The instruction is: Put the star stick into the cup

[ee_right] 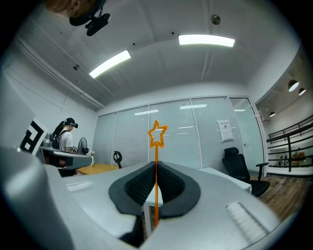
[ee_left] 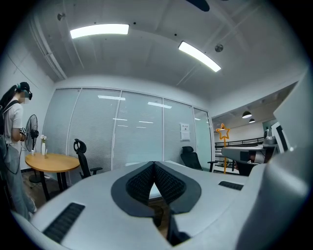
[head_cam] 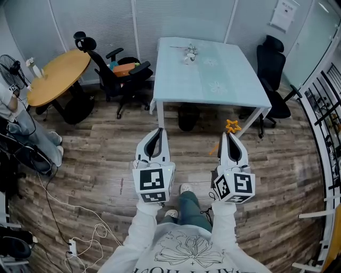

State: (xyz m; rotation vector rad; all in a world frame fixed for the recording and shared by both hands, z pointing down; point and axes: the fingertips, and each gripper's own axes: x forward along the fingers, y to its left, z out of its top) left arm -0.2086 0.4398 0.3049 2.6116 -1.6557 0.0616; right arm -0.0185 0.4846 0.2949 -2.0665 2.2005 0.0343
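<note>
- Head view: we stand on the wood floor, well apart from the pale blue table.
- The left gripper has its jaws together with nothing in them.
- The right gripper is pinched on the star stick, and the orange star pokes out just past the tips.
- A small pale object sits on the table's far side. It may be the cup, but it's too small for us to tell.
- Writing: the marker cubes carry only black-and-white square patterns. The wall notice and the shirt print at the bottom edge aren't legible.
- Left gripper view: the ribbed pads meet at the tip, so this one is closed and empty. The star stick shows off to the right, upright. The notice on the glass partition is unreadable here too.
- Right gripper view: the pads are clamped on the thin stem low down, and the stem runs straight up between them. Most of the stick stands free above the grip.
- No brand or text reads here either.
- Risk 1: we judge a low pinch on a thin stem may let the stick pivot or slide during the walk to the table.
- Risk 2: the stick's lower end is hidden under the jaws, so aiming it into a cup mouth is partly blind. It could catch the rim and tip a light cup.
- Risk 3: the target isn't confirmed, so we should identify the cup before committing. The empty left gripper could steady it.
</note>
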